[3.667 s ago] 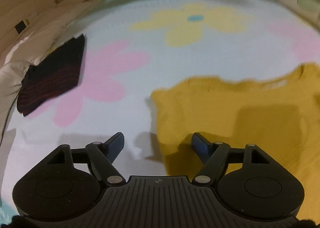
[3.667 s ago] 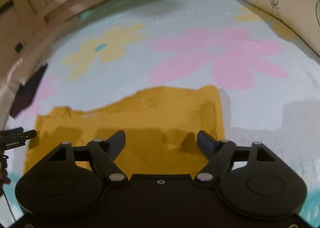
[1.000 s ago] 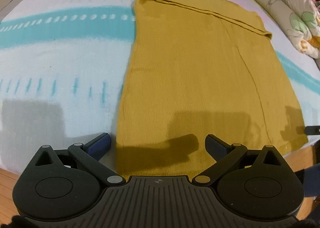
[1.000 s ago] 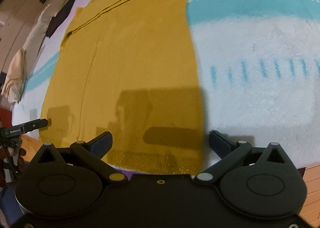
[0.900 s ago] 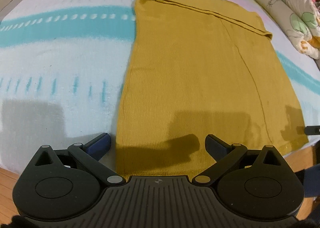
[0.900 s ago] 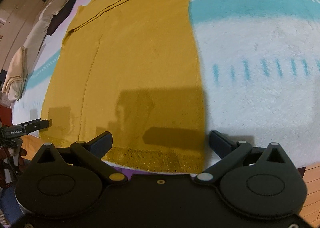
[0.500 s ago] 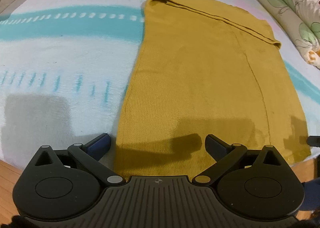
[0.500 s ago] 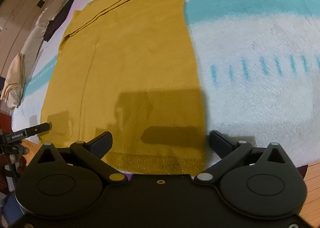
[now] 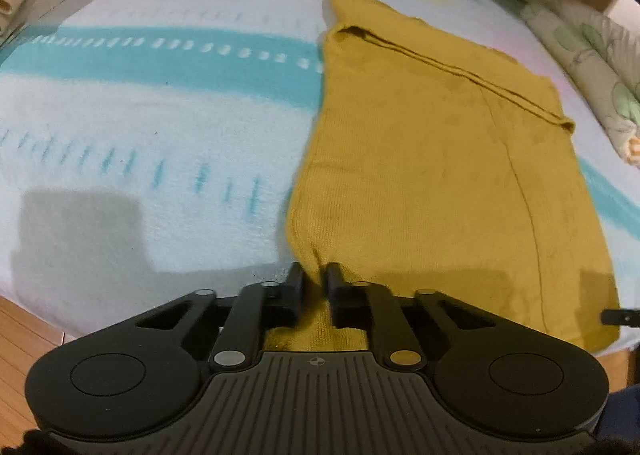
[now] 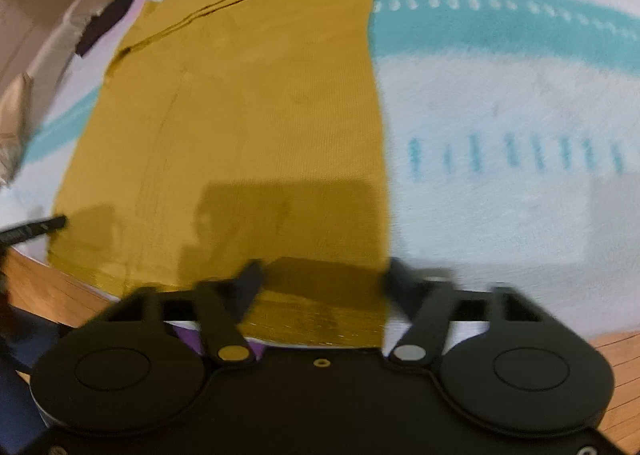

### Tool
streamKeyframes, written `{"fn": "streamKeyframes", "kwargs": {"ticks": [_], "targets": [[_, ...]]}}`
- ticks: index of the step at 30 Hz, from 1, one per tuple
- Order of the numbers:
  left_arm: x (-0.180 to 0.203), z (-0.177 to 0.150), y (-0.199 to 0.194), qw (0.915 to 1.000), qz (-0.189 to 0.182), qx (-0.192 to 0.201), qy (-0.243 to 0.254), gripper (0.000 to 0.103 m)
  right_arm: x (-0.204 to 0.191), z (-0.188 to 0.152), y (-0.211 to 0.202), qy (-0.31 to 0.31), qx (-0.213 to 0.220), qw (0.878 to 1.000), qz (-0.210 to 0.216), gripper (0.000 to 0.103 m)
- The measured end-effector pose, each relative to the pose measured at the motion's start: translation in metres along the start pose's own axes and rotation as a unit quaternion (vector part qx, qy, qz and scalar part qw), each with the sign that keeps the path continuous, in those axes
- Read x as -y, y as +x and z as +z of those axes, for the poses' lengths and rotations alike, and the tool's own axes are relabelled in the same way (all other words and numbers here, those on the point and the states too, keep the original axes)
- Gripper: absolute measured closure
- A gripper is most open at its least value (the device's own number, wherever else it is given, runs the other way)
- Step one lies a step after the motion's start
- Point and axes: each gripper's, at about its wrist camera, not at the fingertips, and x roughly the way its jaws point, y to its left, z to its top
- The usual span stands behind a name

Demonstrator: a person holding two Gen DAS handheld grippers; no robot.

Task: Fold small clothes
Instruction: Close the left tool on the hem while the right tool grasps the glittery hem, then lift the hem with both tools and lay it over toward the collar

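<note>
Your left gripper is pinching the yellow garment's near corner on the bed; your right gripper, just closing, is straddling the other corner ungripped. Lifting now risks skewing.
</note>
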Motion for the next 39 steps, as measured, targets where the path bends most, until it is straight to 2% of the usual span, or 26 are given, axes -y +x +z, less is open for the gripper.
{"fn": "streamKeyframes", "kwargs": {"ticks": [2,3,7,11,17,23,27,32,39], "targets": [[0.001,0.001,-0.004,0.9999,-0.002,0.014,0.002,0.097,0.004,0.000,0.000,0.022,-0.002,0.999,0.032,0.085],[0.002,0.002,-0.007,0.9997,-0.006,0.022,0.001,0.098,0.007,0.000,-0.001,0.035,0.001,0.998,0.048,0.088],[0.002,0.009,-0.021,0.9977,-0.019,0.064,-0.010,0.098,0.011,0.005,-0.013,0.045,0.039,0.995,0.081,0.088],[0.003,0.018,-0.024,0.9953,-0.026,0.090,-0.023,0.098,0.015,0.011,-0.027,0.064,0.095,0.986,0.122,0.088],[0.009,0.032,-0.033,0.9915,-0.040,0.119,-0.034,0.098,0.012,0.023,-0.045,0.080,0.182,0.968,0.151,0.088],[0.006,0.066,-0.036,0.9882,-0.048,0.132,-0.061,0.098,0.012,0.040,-0.059,0.090,0.243,0.954,0.153,0.088],[0.012,0.096,-0.037,0.9866,-0.046,0.145,-0.060,0.098,0.010,0.063,-0.067,0.096,0.265,0.948,0.149,0.088],[0.023,0.138,-0.032,0.9851,-0.046,0.157,-0.053,0.098,0.012,0.097,-0.068,0.100,0.272,0.947,0.141,0.088],[0.033,0.184,-0.004,0.9853,-0.039,0.156,-0.057,0.098,0.023,0.150,-0.058,0.111,0.275,0.948,0.120,0.088]]}}
